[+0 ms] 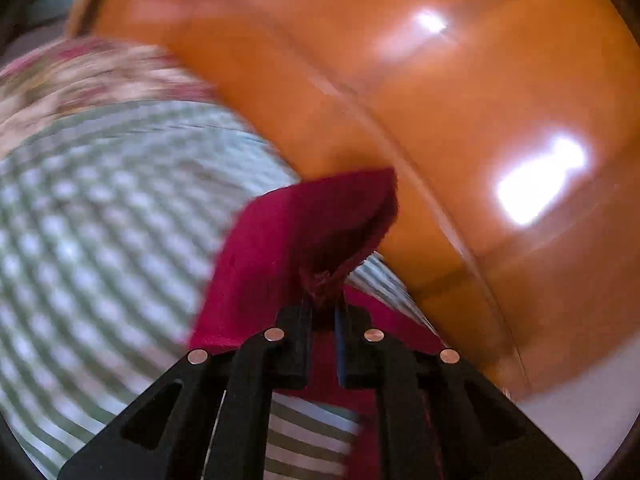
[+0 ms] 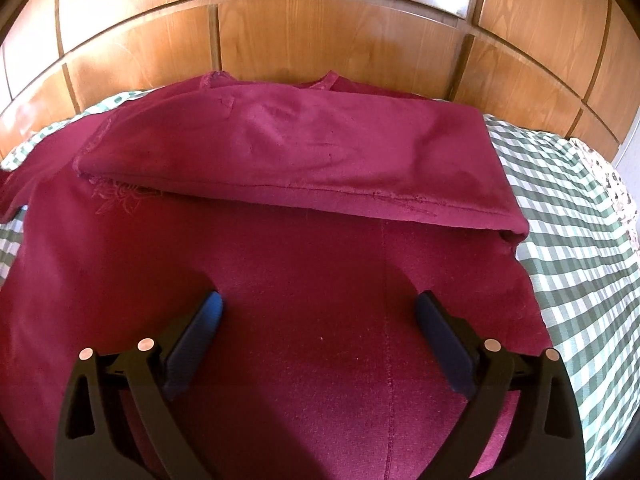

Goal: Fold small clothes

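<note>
Your left gripper (image 1: 323,312) has its jaws pinched nearly together on a bunched corner of the maroon garment (image 1: 296,240), which rises from the grip in a lifted fold. That view is blurred, so finer detail of the cloth is hard to read. Below and to the left of the raised corner lies the green-and-white checked bedsheet (image 1: 100,208), with a floral fabric (image 1: 80,76) further off at the upper left. A glossy orange-brown wooden headboard (image 1: 440,100) fills the upper right, close behind the lifted cloth.

Your right gripper (image 2: 318,308) has its jaws spread wide and holds nothing; the fingers (image 2: 434,320) hover over the garment's flat lower half. Beyond them, the maroon garment (image 2: 300,152) is spread on the bed with its far part folded over toward you, the folded edge running across from left to right. The checked bedsheet (image 2: 568,240) shows at the right and far left, and the panelled headboard (image 2: 320,36) stands behind.
</note>
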Motion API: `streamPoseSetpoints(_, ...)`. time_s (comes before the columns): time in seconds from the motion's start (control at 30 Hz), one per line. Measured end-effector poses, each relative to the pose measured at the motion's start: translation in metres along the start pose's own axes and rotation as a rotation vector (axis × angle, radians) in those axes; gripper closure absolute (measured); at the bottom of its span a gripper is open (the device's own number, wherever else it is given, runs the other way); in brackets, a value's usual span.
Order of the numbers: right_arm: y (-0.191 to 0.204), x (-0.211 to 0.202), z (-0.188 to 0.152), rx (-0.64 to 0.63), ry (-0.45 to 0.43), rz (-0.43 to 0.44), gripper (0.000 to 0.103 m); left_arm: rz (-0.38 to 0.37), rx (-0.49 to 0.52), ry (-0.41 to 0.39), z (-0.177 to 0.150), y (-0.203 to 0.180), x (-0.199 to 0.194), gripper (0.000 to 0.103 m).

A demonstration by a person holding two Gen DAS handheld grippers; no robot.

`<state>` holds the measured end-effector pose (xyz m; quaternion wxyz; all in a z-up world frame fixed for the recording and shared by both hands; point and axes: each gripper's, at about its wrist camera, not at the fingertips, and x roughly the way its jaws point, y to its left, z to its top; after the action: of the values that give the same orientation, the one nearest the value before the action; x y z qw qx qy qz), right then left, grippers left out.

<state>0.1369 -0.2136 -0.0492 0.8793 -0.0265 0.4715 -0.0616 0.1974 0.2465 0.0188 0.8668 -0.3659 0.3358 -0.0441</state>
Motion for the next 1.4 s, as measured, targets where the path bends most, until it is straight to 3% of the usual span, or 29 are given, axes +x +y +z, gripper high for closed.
streamPoseSetpoints(0.17,-0.001,-0.001,0.000,0.009,-0.004,0.010,0.007,-0.129,0.200,0.142,-0.070,-0.095,0.036,0.095)
streamPoseSetpoints(0.27,-0.002,-0.001,-0.001,0.018,-0.005,0.019,0.007,-0.123,0.329,0.225,-0.119,-0.129,0.058,0.085)
streamPoseSetpoints(0.33,-0.004,-0.001,-0.001,0.024,-0.005,0.029,0.007,-0.105,0.381,0.283,-0.150,-0.138,0.069,0.065)
streamPoseSetpoints(0.4,-0.005,-0.001,0.000,0.030,-0.003,0.038,0.007,-0.089,0.416,0.309,-0.169,-0.135,0.072,0.056)
streamPoseSetpoints(0.5,-0.006,-0.001,0.003,0.036,0.014,0.054,0.009,-0.051,0.469,0.321,-0.190,-0.122,0.060,0.056)
streamPoseSetpoints(0.6,-0.005,-0.009,0.013,0.051,0.022,0.123,0.027,0.000,0.485,0.296,-0.199,-0.100,0.047,0.057)
streamPoseSetpoints(0.77,0.035,-0.011,0.038,0.130,0.100,0.508,0.044,0.046,0.408,0.296,-0.202,-0.061,0.043,0.063)
streamPoseSetpoints(0.83,0.061,-0.003,0.043,0.105,0.140,0.558,0.046,0.033,0.414,0.286,-0.203,-0.054,0.045,0.063)
streamPoseSetpoints(0.93,0.109,0.012,0.055,0.040,0.167,0.537,0.052,0.042,0.436,0.283,-0.209,-0.054,0.047,0.063)
streamPoseSetpoints(0.97,0.118,0.012,0.057,0.018,0.165,0.518,0.065,0.044,0.439,0.281,-0.210,-0.055,0.051,0.063)
streamPoseSetpoints(1.0,0.129,0.011,0.061,-0.023,0.161,0.505,0.091,0.045,0.446,0.277,-0.211,-0.055,0.051,0.063)
streamPoseSetpoints(1.03,0.136,0.008,0.065,-0.056,0.165,0.503,0.096,0.045,0.451,0.275,-0.212,-0.056,0.053,0.063)
streamPoseSetpoints(1.07,0.140,0.001,0.070,-0.083,0.153,0.491,0.097,0.044,0.459,0.271,-0.214,-0.057,0.056,0.063)
streamPoseSetpoints(1.2,0.120,-0.057,0.103,-0.118,-0.033,0.507,0.097,0.042,0.458,0.265,-0.216,-0.058,0.057,0.062)
streamPoseSetpoints(1.3,0.081,-0.096,0.132,-0.079,-0.158,0.488,0.097,0.049,0.469,0.258,-0.219,-0.061,0.057,0.062)
streamPoseSetpoints(1.4,0.032,-0.109,0.151,-0.012,-0.215,0.434,0.097,0.052,0.472,0.256,-0.221,-0.063,0.057,0.062)
